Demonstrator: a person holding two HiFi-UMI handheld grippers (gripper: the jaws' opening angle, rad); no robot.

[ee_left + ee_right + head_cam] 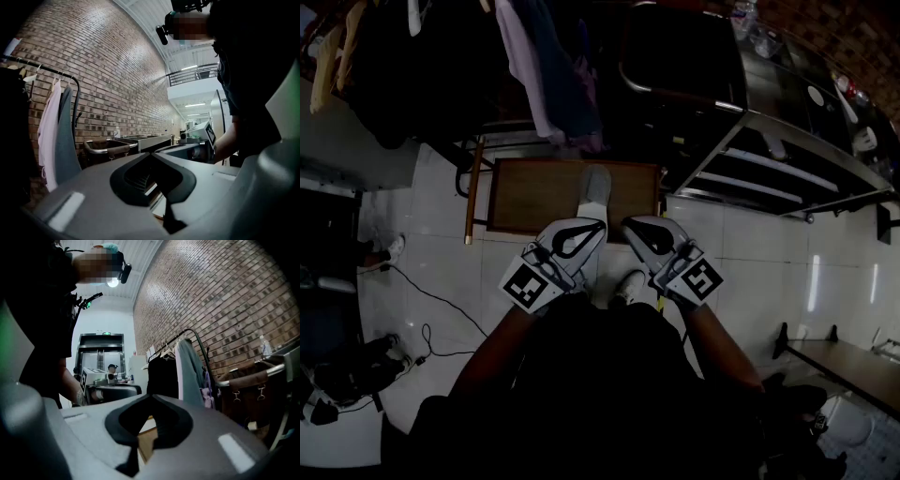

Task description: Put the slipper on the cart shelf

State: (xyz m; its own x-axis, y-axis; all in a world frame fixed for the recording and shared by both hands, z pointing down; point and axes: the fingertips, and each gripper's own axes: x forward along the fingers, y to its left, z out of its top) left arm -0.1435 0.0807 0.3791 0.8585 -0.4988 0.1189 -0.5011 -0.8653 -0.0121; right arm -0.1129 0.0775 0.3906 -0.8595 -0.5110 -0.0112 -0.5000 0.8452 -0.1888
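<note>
White tile floor (750, 253) spreads under a dim room with a brick wall, and a low brown bench (525, 192) stands on it in front of the person. Left of and beyond the bench, a clothes rack (544, 66) hangs full of garments. The slipper (596, 185), pale grey, lies on the bench toward its right half. Its long axis runs straight away from the person toward the rack, but which end is the toe cannot be told.

Just on the near side of the bench, the left claw (598, 226) is held about level with its jaws together at the tips and nothing between them, clear of the slipper. Beside it, the right claw (629, 225) is likewise closed and empty. Right of the bench stands the metal cart (787, 178). Its shelves are too dark to show what they carry.
</note>
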